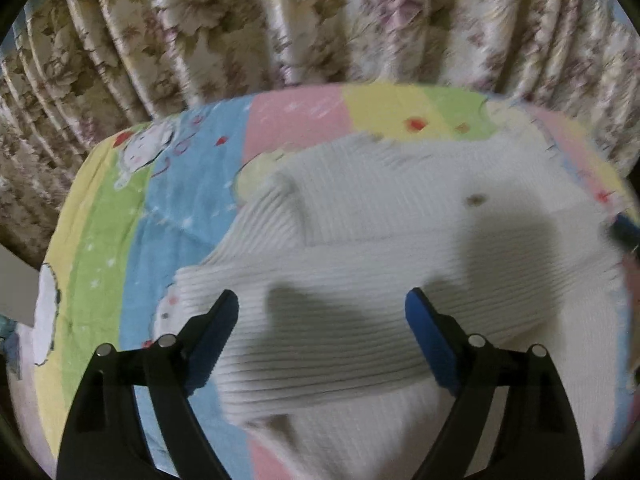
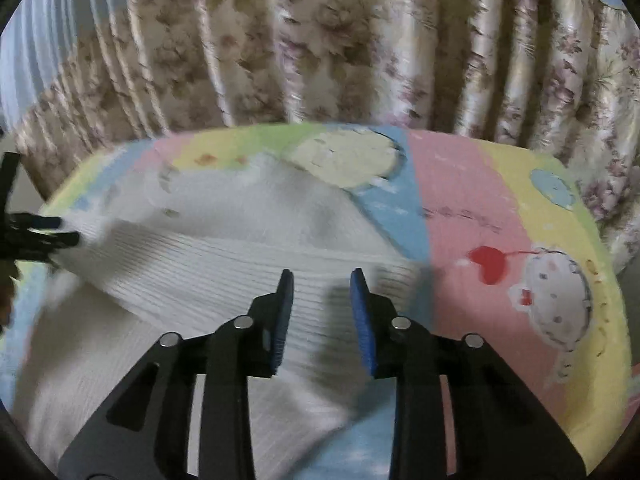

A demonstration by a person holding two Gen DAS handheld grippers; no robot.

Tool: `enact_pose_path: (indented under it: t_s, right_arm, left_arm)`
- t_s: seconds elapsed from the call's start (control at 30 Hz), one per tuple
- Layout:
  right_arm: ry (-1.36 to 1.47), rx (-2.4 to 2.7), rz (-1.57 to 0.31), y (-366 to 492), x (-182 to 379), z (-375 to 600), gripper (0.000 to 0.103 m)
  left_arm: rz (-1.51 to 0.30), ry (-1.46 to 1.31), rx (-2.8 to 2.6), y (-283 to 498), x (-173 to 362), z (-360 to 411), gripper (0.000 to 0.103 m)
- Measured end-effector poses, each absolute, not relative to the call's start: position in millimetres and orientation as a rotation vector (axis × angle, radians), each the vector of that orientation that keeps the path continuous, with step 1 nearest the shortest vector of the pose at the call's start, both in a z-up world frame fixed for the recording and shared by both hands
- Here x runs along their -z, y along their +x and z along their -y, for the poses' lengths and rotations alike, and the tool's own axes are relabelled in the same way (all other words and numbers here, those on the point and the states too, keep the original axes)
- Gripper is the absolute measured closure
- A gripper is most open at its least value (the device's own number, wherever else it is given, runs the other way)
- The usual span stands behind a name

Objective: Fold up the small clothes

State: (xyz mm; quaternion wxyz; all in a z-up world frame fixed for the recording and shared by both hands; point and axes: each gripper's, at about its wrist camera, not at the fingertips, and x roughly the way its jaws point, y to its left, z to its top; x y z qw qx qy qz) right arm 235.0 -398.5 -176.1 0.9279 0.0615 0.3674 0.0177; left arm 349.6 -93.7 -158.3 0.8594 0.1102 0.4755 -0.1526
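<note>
A white ribbed knit garment (image 1: 384, 248) lies on a pastel striped cartoon sheet (image 1: 108, 216), with one sleeve folded across its body. My left gripper (image 1: 322, 304) hangs over the folded sleeve with its blue-padded jaws wide open and empty. In the right wrist view the same garment (image 2: 208, 256) fills the left half. My right gripper (image 2: 322, 280) is above the garment's right edge, jaws partly open with nothing between them. The left gripper's tips (image 2: 48, 232) show at the far left edge of that view, at the garment.
The striped sheet (image 2: 500, 208) covers a small raised surface. Floral curtains (image 1: 320, 20) hang close behind it along the far edge. A small dark spot (image 1: 476, 200) marks the garment.
</note>
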Motion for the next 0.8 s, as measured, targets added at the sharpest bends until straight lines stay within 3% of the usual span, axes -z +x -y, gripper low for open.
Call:
enact_pose_path:
  t_s: [0.07, 0.23, 0.33, 0.53, 0.63, 0.8]
  right_arm:
    - [0.114, -0.083, -0.74, 239, 171, 376, 0.062]
    - [0.03, -0.187, -0.802, 278, 183, 311, 0.062]
    - [-0.028, -0.191, -0.844, 294, 200, 299, 0.062]
    - [0.014, -0.071, -0.835, 284, 200, 357, 0.063]
    - [0.099, -0.042, -0.834, 275, 200, 393, 0.069]
    - [0.169, -0.023, -0.801, 251, 187, 407, 0.063]
  left_arm:
    - [-0.984, 0.247, 0.322, 351, 154, 111, 0.017]
    - [-1.03, 0.292, 0.319, 376, 179, 149, 0.017]
    - [-1.008, 0.287, 0.321, 382, 189, 146, 0.01]
    - [-0.998, 0.255, 0.313, 378, 185, 108, 0.01]
    - [-0.993, 0.255, 0.272, 372, 183, 86, 0.01]
    - [-0.989, 0.192, 0.232, 354, 168, 64, 0.011]
